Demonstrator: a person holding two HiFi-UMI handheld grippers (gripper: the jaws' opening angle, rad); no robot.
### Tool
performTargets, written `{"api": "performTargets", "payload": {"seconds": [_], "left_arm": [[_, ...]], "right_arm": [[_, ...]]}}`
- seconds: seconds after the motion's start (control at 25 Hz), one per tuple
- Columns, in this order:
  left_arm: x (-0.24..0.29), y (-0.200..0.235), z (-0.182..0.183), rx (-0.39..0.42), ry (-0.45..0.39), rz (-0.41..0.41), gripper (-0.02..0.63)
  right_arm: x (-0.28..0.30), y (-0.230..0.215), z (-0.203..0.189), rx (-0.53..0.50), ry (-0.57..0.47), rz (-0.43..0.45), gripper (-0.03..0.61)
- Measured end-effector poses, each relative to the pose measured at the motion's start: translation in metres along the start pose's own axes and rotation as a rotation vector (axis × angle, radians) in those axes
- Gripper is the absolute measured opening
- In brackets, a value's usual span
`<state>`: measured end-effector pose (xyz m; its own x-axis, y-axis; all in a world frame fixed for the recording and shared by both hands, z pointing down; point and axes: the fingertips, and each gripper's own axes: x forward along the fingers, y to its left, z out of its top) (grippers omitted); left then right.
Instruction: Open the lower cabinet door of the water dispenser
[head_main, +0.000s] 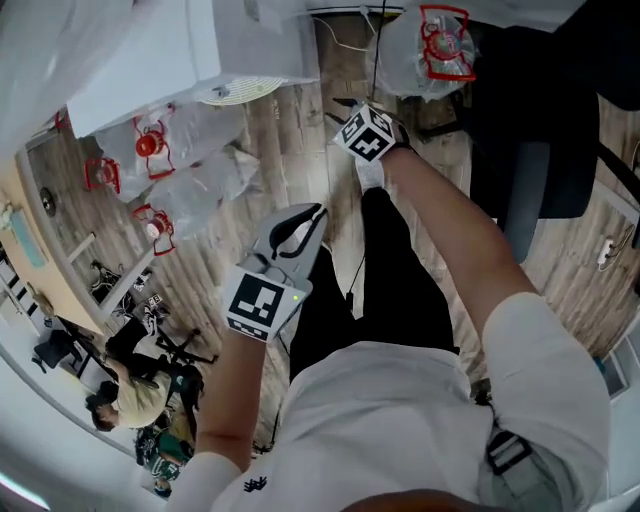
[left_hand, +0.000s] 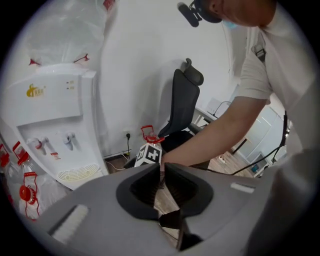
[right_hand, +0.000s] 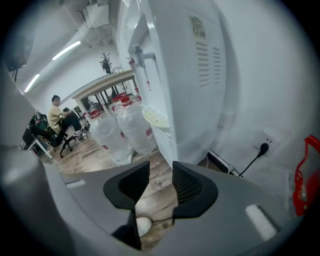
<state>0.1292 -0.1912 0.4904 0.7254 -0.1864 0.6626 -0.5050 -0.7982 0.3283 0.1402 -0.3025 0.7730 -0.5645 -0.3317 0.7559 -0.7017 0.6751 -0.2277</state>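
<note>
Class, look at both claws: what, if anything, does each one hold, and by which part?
Nothing is held. The left claw is shut with nothing in it; the right claw stands open, with only floor showing between its jaws.

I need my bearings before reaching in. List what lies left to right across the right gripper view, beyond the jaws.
From the left: seated person → bagged bottles → dispenser → wall plug → red handle.
</note>
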Motion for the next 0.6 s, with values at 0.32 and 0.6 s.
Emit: {"api": "performTargets", "payload": {"seconds": [0.32,0.6], "left_arm": [[0.021,0.027,-0.032,-0.026,0.054,-0.011,0.061],[0.014,0.039,-0.041,-0.056,0.033,-0.003,0.061]], "right_arm": [[0.106,-0.043,0.002,-0.1,0.037,0.004,0.151],[0.137,-0.069,0.024,-0.193,0.056,-0.029,0.163]]}}
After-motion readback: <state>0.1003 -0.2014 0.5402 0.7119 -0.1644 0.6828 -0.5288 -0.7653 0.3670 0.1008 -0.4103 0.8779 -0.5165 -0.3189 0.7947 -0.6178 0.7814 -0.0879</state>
